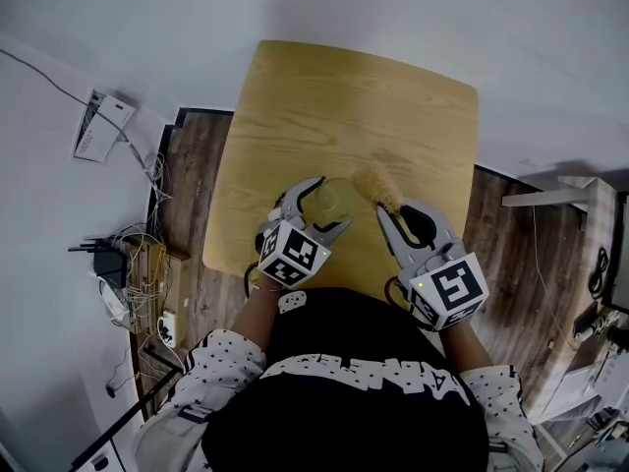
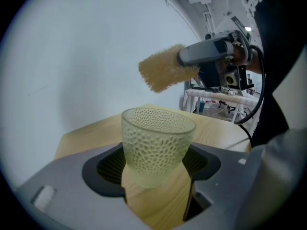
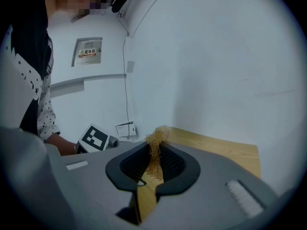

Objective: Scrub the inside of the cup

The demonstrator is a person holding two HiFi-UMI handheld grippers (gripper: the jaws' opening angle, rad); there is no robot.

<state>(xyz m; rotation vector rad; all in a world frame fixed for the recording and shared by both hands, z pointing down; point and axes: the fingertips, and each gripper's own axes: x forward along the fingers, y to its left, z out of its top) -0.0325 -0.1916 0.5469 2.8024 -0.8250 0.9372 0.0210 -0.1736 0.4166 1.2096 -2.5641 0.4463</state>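
Glass cup [image 2: 157, 143], pale green, dimpled, tapered: we clamp it in left tongs [image 2: 156, 166] over wooden table [image 1: 393, 116]. Right tongs [image 3: 154, 157] pinch coarse tan fibre scrubber [image 3: 156, 139].

Bare tabletop ahead of both claws.
Ahead of the left gripper [image 1: 332, 205] the table [image 1: 324, 96] lay open to the wall [image 1: 393, 13]; the scrubber [image 1: 378, 186] in the right gripper [image 1: 395, 208] hung above-right of the held cup [image 2: 156, 145], apart.
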